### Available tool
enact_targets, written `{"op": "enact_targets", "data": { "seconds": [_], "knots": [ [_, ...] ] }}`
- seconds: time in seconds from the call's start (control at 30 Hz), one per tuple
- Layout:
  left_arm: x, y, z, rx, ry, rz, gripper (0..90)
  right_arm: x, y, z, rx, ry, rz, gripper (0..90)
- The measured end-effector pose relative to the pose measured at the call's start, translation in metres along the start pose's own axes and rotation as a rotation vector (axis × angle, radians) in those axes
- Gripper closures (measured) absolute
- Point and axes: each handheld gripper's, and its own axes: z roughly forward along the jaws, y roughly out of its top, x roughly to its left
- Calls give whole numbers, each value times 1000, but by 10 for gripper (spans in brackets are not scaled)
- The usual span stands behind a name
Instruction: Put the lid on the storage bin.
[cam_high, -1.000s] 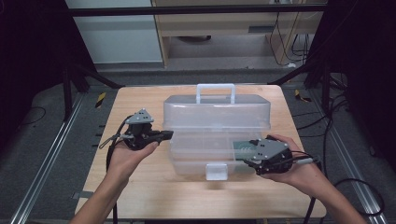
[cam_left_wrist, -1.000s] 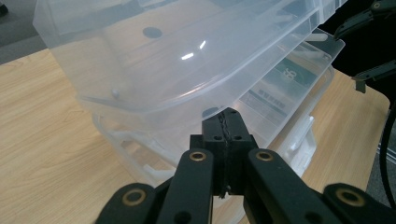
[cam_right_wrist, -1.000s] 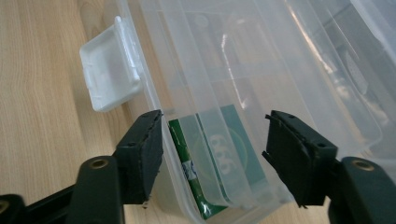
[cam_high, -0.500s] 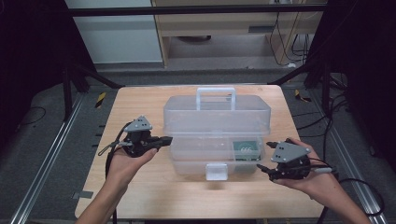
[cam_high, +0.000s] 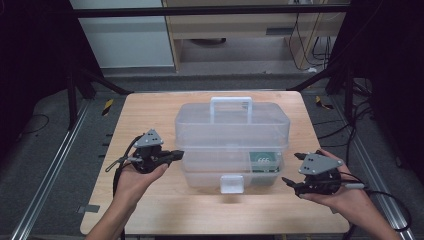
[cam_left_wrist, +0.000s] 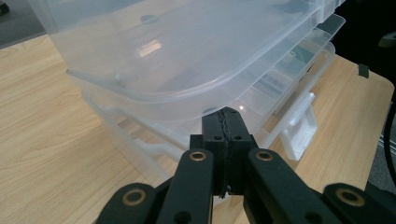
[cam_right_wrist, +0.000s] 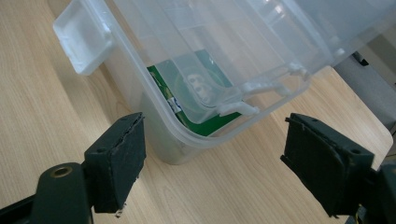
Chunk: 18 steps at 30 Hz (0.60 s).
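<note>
A clear plastic toolbox (cam_high: 230, 130) with a white handle (cam_high: 231, 102) stands mid-table, its upper tiers spread over the base. A green packet (cam_high: 263, 161) lies in the base's right end, behind the clear wall (cam_right_wrist: 205, 119). My left gripper (cam_high: 178, 154) is shut, and its tips (cam_left_wrist: 227, 122) press in under the rim of an upper tier (cam_left_wrist: 154, 93) on the box's left side. My right gripper (cam_high: 290, 183) is held just off the box's front right corner, open wide (cam_right_wrist: 219, 158), with nothing between the jaws.
The box's white front latch (cam_high: 231, 183) hangs down at the front (cam_right_wrist: 84, 39). Bare wooden table (cam_high: 150, 112) lies around the box on all sides. Metal rails and cables run along the floor beside the table.
My right gripper has drawn back from the box toward the front right, and the green packet now shows inside the base. The left gripper has barely shifted.
</note>
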Motion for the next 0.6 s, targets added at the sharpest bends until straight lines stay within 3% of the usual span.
{"op": "enact_targets", "data": {
  "seconds": [0.23, 0.3, 0.6],
  "knots": [
    [8, -8, 1, -22, 9, -11, 900, -4, -4, -2, -1, -12, 19, 207],
    [8, -12, 1, -22, 10, -35, 900, -5, -5, -2, 1, -15, 23, 207],
    [10, -21, 4, -21, 17, -41, 900, -7, -15, -2, 12, -28, 45, 207]
  ]
}}
